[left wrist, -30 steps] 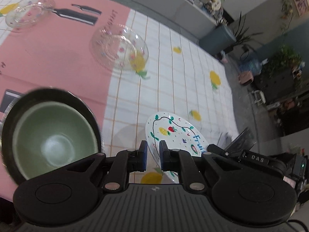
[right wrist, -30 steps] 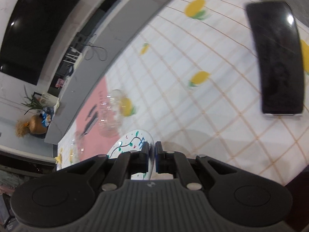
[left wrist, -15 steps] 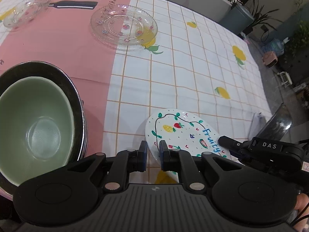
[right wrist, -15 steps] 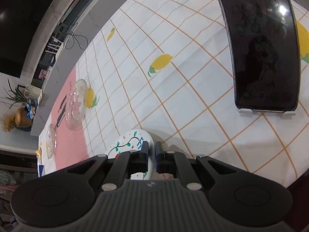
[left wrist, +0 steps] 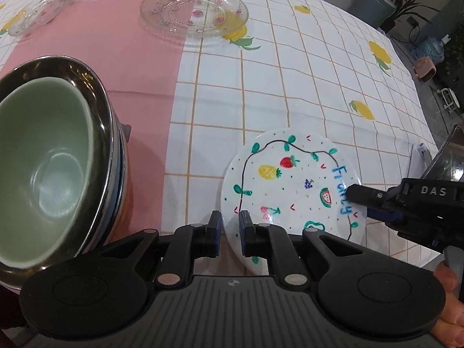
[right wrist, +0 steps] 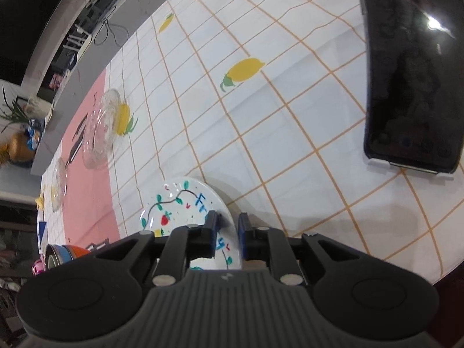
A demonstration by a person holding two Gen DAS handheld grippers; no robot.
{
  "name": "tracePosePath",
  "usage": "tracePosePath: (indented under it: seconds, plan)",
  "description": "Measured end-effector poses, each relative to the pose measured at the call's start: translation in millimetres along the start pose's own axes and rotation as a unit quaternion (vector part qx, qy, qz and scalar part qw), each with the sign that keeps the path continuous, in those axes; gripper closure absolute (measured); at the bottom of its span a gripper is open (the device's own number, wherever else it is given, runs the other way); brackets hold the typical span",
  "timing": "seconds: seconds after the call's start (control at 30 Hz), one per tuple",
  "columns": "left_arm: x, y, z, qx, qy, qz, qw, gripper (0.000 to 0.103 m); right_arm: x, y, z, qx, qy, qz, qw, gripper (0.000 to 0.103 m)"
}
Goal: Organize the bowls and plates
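The painted plate (left wrist: 290, 185), white with fruit drawings and blue lettering, lies on the checked tablecloth (left wrist: 304, 87) toward the near right part of the table, with both tools at its rim. The left gripper (left wrist: 229, 233) straddles the plate's near-left edge: one finger (left wrist: 214, 233) stands outside the rim, the other over the plate's face, and a sliver of gap shows at the pads, so whether they actually press on the rim cannot be told. The right gripper (right wrist: 227, 235) straddles the opposite edge, by the lettering; its jaws are opening, with the rim between them and daylight on both sides of it.

Left of the plate, past a strip of bare cloth, a green bowl (left wrist: 40, 168) sits nested in a steel bowl (left wrist: 95, 92) on top of a stack that stands on the pink part of the cloth. The stack's rim comes close to the left gripper's outer finger, so room is tight on that side.

Beyond the plate the cloth is open across several squares as far as a clear glass plate (left wrist: 194, 14) at the far side, with a smaller glass dish (left wrist: 40, 11) at the far left.

To the right, a dark tablet (right wrist: 411, 72) leans in a white stand near the table's right edge, well apart from the plate. The near table edge runs close under both grippers.
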State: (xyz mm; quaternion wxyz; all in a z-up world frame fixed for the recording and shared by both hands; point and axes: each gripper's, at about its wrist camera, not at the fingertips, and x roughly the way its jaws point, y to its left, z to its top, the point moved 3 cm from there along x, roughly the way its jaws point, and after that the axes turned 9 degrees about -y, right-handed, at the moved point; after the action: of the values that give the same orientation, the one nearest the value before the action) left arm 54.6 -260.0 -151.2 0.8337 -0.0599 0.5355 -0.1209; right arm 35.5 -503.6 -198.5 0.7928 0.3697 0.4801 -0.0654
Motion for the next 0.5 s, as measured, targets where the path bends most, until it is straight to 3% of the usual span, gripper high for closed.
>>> tracePosePath:
  seconds: [0.23, 0.5]
  plan:
    - [-4.8, 1.4, 0.7, 0.008, -0.005, 0.0, 1.0, 0.089, 4.2, 5.5, -1.7, -0.012, 0.011, -0.013, 1.0, 0.086]
    - [-11.2, -8.1, -3.8, 0.083, -0.041, 0.065, 0.9936, 0.093, 5.8, 12.9, -2.1, -0.037, 0.017, -0.027, 0.999, 0.085]
